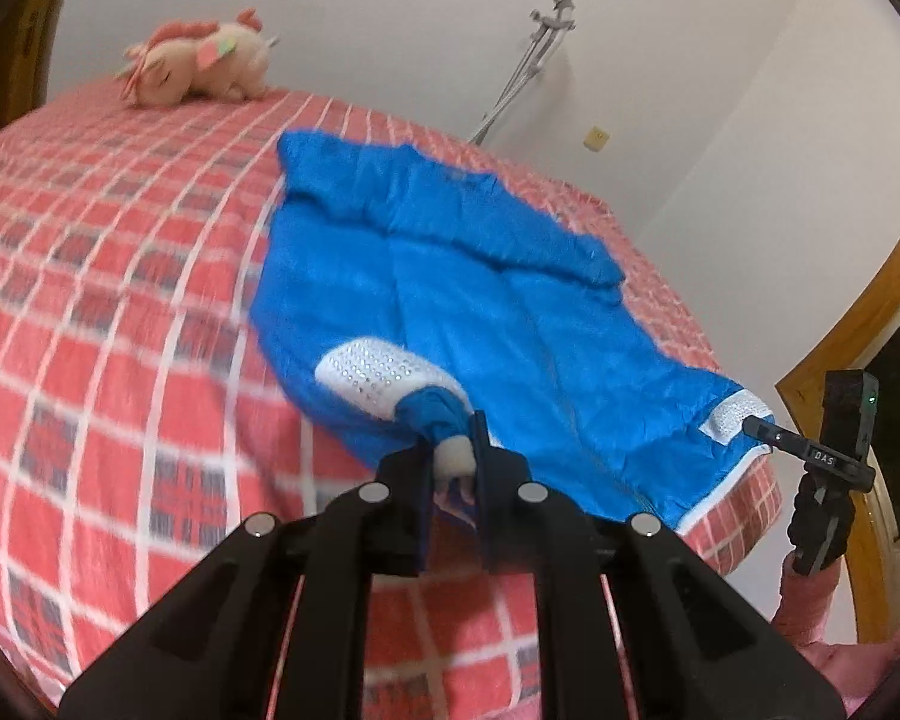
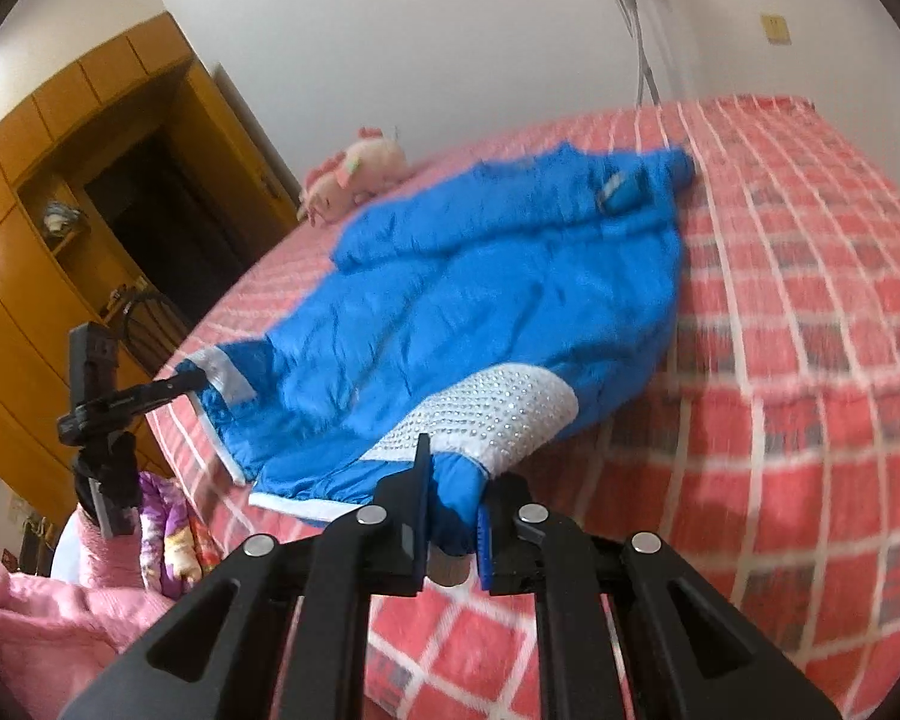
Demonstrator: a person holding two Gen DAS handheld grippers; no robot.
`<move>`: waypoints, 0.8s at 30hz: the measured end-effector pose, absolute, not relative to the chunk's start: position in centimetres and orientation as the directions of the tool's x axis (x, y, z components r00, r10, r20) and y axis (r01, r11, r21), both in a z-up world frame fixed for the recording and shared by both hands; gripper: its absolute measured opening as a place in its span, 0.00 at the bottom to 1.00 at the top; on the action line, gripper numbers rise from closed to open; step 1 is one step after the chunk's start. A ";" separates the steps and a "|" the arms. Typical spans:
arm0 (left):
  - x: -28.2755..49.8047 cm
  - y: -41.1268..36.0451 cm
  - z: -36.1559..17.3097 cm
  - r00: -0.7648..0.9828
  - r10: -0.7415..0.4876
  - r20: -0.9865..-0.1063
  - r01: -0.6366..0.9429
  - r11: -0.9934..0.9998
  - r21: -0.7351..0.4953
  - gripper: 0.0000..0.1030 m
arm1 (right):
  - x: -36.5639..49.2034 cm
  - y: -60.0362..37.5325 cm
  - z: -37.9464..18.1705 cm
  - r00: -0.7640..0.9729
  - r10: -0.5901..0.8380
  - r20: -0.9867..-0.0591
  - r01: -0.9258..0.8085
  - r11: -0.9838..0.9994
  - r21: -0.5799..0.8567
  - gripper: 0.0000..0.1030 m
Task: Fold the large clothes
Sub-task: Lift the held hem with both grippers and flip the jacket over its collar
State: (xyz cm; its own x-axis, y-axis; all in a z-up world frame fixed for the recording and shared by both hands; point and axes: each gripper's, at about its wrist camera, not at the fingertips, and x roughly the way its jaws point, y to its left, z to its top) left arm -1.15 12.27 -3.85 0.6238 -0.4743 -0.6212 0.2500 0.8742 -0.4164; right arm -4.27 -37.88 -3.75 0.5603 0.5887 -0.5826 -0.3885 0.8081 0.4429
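Each hand-held gripper, left (image 1: 455, 450) and right (image 2: 455, 507), pinches the blurred blue jacket (image 1: 450, 294) hem.

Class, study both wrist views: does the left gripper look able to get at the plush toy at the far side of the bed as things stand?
Probably not. The left gripper is shut on a cuff of the blue jacket at the bed's near edge, while the plush toy lies beyond the checked bedspread. The path looks unobstructed, but the fingers are occupied.
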 end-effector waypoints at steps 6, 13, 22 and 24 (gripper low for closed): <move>2.0 11.4 -0.2 0.679 -0.475 -0.560 0.283 0.873 -0.397 0.09 | -1.4 -38.4 -0.7 0.594 0.594 -0.543 -0.397 0.803 0.445 0.11; 6.7 11.1 3.1 0.716 -0.482 -0.504 0.305 0.867 -0.395 0.09 | 3.3 -38.9 2.2 0.612 0.582 -0.536 -0.380 0.811 0.446 0.11; 14.8 10.5 4.9 0.721 -0.473 -0.507 0.283 0.868 -0.408 0.09 | 11.8 -39.2 3.8 0.606 0.556 -0.569 -0.310 0.824 0.475 0.11; 16.9 10.5 4.7 0.714 -0.473 -0.517 0.270 0.867 -0.419 0.09 | 13.5 -39.2 3.9 0.600 0.556 -0.575 -0.296 0.823 0.486 0.11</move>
State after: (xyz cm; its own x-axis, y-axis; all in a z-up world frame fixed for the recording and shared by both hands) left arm 16.86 10.49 4.74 0.7136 -0.4728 -0.5169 0.2704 0.8666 -0.4194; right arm 13.47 -39.23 3.86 0.6000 0.5557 -0.5755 -0.2962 0.8225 0.4855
